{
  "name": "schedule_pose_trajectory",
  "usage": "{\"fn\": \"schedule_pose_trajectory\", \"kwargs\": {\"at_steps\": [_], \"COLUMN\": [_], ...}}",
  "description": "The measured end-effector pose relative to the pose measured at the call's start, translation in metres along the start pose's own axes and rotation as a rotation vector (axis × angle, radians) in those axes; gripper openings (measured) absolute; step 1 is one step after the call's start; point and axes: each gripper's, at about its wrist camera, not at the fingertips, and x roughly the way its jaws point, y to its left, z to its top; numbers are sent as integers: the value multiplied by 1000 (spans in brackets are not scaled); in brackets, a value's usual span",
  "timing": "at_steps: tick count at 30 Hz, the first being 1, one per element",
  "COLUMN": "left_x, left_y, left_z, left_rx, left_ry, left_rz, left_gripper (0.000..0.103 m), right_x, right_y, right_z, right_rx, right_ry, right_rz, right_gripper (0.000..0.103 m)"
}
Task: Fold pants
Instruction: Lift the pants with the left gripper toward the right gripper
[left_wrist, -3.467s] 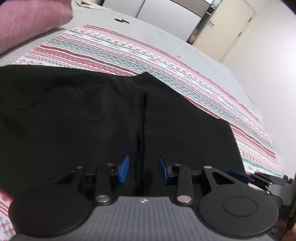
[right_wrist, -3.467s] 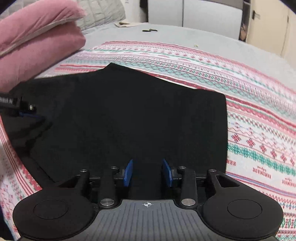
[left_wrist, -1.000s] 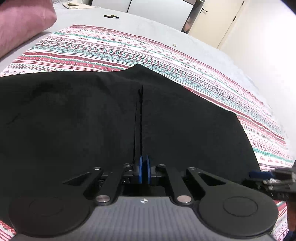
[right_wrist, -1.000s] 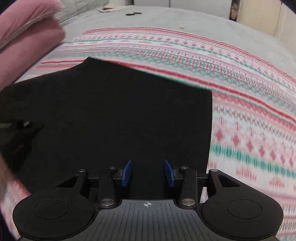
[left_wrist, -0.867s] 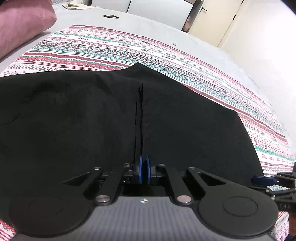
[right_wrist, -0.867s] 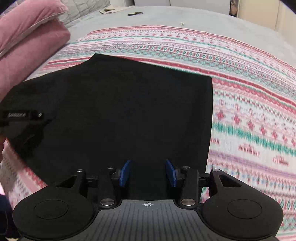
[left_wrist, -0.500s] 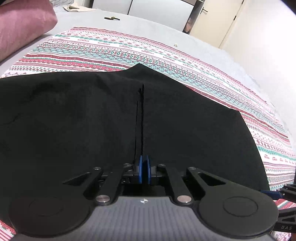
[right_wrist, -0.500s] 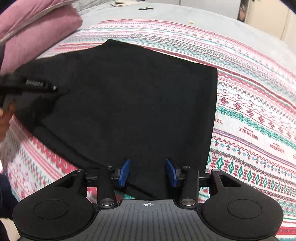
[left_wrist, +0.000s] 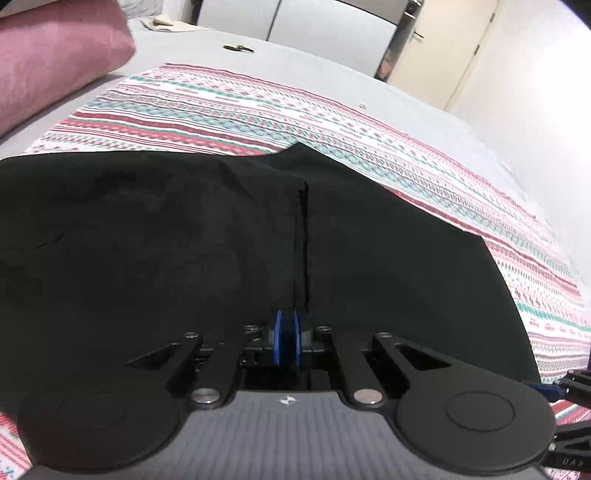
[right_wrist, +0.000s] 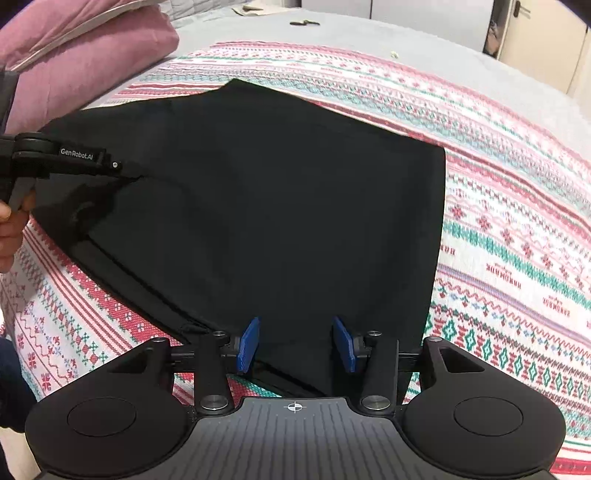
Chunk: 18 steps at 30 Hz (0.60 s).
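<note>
My left gripper (left_wrist: 287, 341) pinches the black pants (left_wrist: 184, 240) at their near edge on the striped bedspread (left_wrist: 369, 133); my right gripper (right_wrist: 295, 345) hovers spread over their near corner.

Pants (right_wrist: 266, 206) lie on a blanket (right_wrist: 517, 229) on the bed (right_wrist: 369, 33) — pillows (right_wrist: 85, 62) at 10 o'clock, left gripper (right_wrist: 125, 171) at 9, right gripper (right_wrist: 295, 349) at 6.
</note>
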Motion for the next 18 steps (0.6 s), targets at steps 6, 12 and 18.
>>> {"fn": "schedule_pose_trajectory", "kwargs": {"at_steps": [6,12,18], "left_x": [-21,-43,-72], "left_y": [27,57,93], "left_z": [0,0,-5], "left_rx": [-99,-196,-362], "left_ry": [-22,-67,-101], "left_rz": [16,92,146], "left_gripper": [36,42,55], "right_x": [1,2,-4], "right_y": [24,36,45], "right_z": [-1,1,0], "right_rx": [-70,-91,-113], "right_ry": [-62,-98,-153], "right_rz": [25,39,37], "right_gripper": [44,44,44]}}
